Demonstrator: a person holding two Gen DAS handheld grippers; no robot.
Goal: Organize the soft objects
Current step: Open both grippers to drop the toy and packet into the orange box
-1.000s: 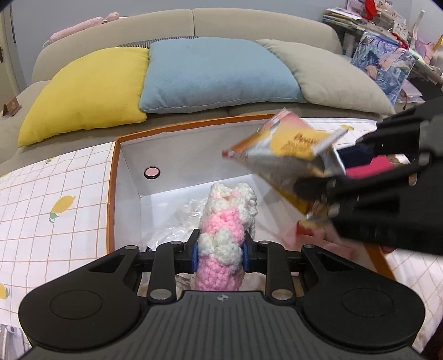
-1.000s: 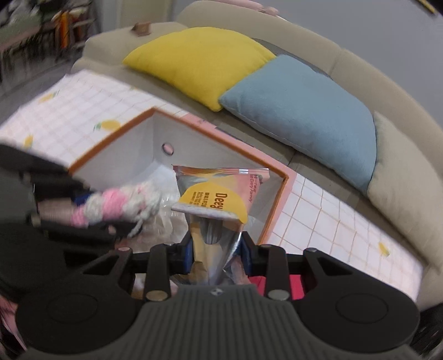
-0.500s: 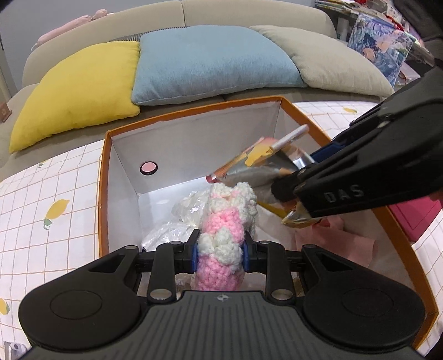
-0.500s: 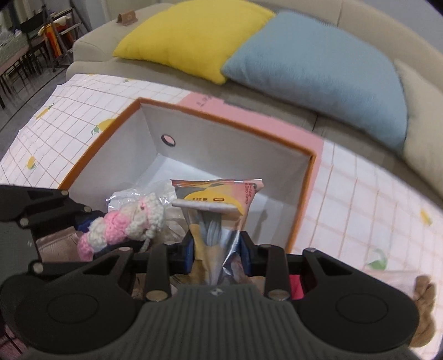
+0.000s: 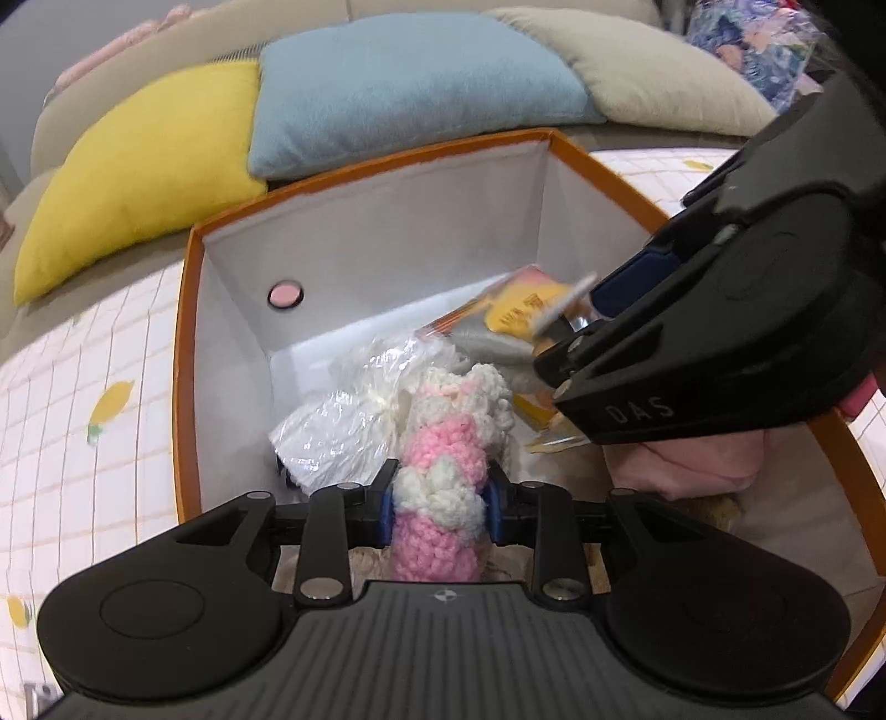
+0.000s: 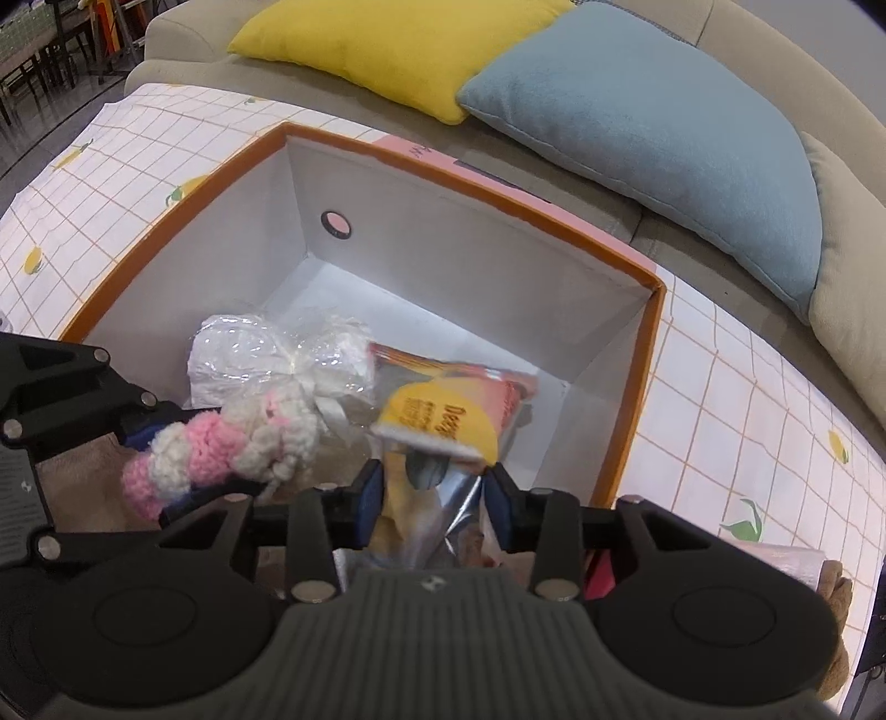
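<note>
Fuzzy crocheted toy, glossy foil packet

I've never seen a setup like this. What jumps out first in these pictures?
Two black grippers reach into an orange-rimmed storage box with white walls. The left gripper clamps a pink-and-white crocheted toy; the right gripper, its fingers just opening, has a yellow-labelled snack pouch between them. Behind, yellow and blue cushions line a sofa.

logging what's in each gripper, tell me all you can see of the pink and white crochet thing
The crochet piece is a chunky knitted tube of pink and white bands, soft yarn, with a fluffier white end. The left gripper pinches it near its pink end, its blue pads pressing both sides. It hangs over the open orange-rimmed box, its fluffy end beside a clear plastic-wrapped white bundle.
</note>
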